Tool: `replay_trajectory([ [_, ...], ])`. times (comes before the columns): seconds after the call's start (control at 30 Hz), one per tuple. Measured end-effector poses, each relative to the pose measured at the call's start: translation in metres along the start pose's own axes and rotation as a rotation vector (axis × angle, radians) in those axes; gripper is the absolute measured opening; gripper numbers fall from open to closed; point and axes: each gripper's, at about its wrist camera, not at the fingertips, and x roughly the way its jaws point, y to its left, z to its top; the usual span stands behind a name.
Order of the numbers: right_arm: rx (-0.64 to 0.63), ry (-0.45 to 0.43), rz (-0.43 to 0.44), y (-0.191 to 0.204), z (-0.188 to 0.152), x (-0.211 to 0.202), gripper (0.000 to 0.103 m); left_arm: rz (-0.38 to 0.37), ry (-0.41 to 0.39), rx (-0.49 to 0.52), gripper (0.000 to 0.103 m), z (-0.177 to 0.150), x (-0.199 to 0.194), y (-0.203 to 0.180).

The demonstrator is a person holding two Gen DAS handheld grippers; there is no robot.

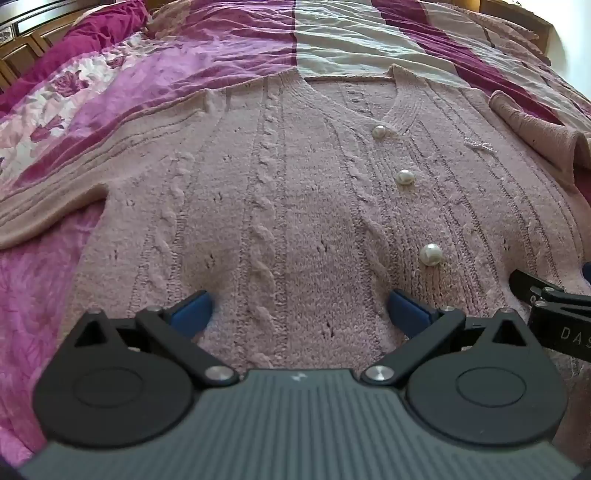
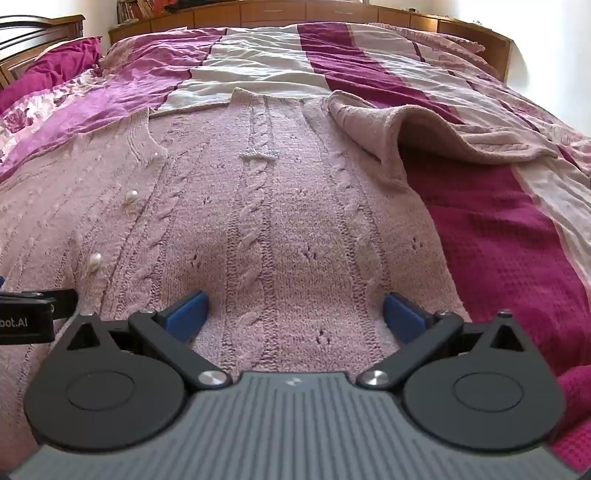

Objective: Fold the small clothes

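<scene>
A pink cable-knit cardigan (image 1: 295,192) with pearl buttons (image 1: 430,254) lies front up, spread on the bed. Its left sleeve (image 1: 66,184) stretches out flat to the left. Its right sleeve (image 2: 388,125) is folded back near the shoulder. My left gripper (image 1: 301,314) hovers open over the lower left half of the cardigan, blue fingertips (image 1: 192,312) wide apart with only knit below. My right gripper (image 2: 295,314) stands open over the lower right half (image 2: 288,240), nothing between its pads. Each gripper's edge shows in the other's view.
The bed is covered by a striped spread in magenta (image 2: 491,236), white (image 2: 266,70) and floral pink (image 1: 48,122). A magenta pillow (image 2: 55,59) lies at the far left. A wooden headboard with shelves (image 2: 295,13) runs along the back.
</scene>
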Motion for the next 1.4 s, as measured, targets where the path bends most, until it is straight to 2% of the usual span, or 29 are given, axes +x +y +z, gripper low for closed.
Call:
replay_trajectory([
  [0.27,-0.001,-0.002,-0.001,0.0,-0.0001,0.0004,0.103,-0.003,0.018,-0.018,0.103,0.0029,0.0008,0.0019],
  [1.4,-0.002,-0.006,-0.002,0.0007,-0.0015,0.0002,0.103,0.008,0.001,-0.01,0.103,0.0002,-0.0018,-0.0004],
])
